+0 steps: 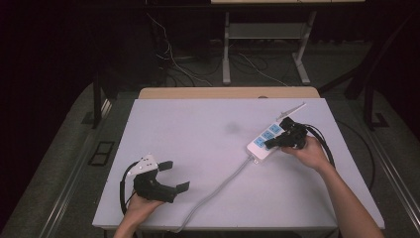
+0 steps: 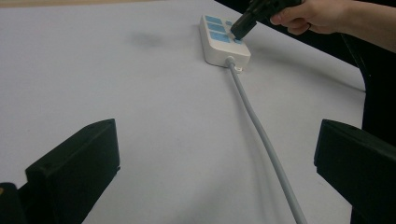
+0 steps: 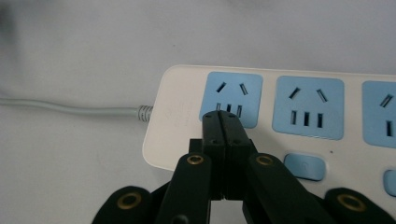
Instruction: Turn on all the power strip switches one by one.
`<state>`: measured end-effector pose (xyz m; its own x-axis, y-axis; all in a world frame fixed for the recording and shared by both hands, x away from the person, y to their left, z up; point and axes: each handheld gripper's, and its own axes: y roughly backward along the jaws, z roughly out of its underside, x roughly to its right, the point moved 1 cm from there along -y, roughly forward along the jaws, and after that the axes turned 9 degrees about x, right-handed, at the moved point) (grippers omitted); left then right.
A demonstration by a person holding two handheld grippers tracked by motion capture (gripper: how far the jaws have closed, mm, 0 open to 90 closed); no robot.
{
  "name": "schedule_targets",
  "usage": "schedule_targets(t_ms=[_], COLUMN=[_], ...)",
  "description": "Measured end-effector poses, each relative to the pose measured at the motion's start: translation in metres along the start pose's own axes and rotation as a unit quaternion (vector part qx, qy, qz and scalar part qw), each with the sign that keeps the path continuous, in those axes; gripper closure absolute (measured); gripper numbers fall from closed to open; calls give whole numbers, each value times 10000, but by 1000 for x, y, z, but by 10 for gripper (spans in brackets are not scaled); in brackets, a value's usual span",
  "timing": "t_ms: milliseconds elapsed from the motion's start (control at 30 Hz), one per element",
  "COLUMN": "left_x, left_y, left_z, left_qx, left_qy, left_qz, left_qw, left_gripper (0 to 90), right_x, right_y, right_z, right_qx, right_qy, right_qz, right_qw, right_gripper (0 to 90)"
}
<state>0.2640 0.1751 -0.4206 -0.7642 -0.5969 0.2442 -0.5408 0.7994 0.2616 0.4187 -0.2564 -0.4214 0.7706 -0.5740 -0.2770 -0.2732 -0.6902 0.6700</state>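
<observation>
Tools number two on the table (image 1: 208,129). Left tool (image 1: 175,175), at seven o'clock, rests with jaws spread wide, empty. One grey cord (image 1: 223,183) runs up to one power strip (image 1: 265,141) at two o'clock. Right tool (image 3: 225,122), jaws pressed together and empty, touches its end socket (image 3: 231,99); likely pressing there, so push straight down, gently.

I see a pale lilac desk (image 1: 198,148), with a faint grey smudge (image 1: 233,127) near mid-top. A tan wooden edge (image 1: 208,92) runs along its far side. Grey carpet floor (image 1: 59,163) all round. Loose cables (image 1: 173,62) tangle on the floor behind, beside the white metal legs (image 1: 226,49) of another table. Dark two-cell floor plate (image 1: 101,152) left of the desk, black post (image 1: 96,99) just beyond it.
</observation>
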Motion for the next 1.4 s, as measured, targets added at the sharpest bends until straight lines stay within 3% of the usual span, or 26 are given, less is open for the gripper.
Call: schedule_targets(t_ms=[700, 833, 1400], left_x=[1, 1, 0], left_y=[0, 1, -1], left_z=[-1, -1, 0], left_qx=[0, 22, -10], left_qy=[-17, -15, 10], left_qz=[7, -9, -23], left_qw=[10000, 10000, 10000], left_gripper=[0, 0, 0], right_x=[-1, 2, -2], right_y=[-1, -2, -3], right_z=[4, 6, 5], right_qx=[73, 106, 61], right_qy=[127, -39, 128], right_qz=[0, -75, 40], right_qw=[9999, 9999, 9999], right_gripper=[900, 900, 900])
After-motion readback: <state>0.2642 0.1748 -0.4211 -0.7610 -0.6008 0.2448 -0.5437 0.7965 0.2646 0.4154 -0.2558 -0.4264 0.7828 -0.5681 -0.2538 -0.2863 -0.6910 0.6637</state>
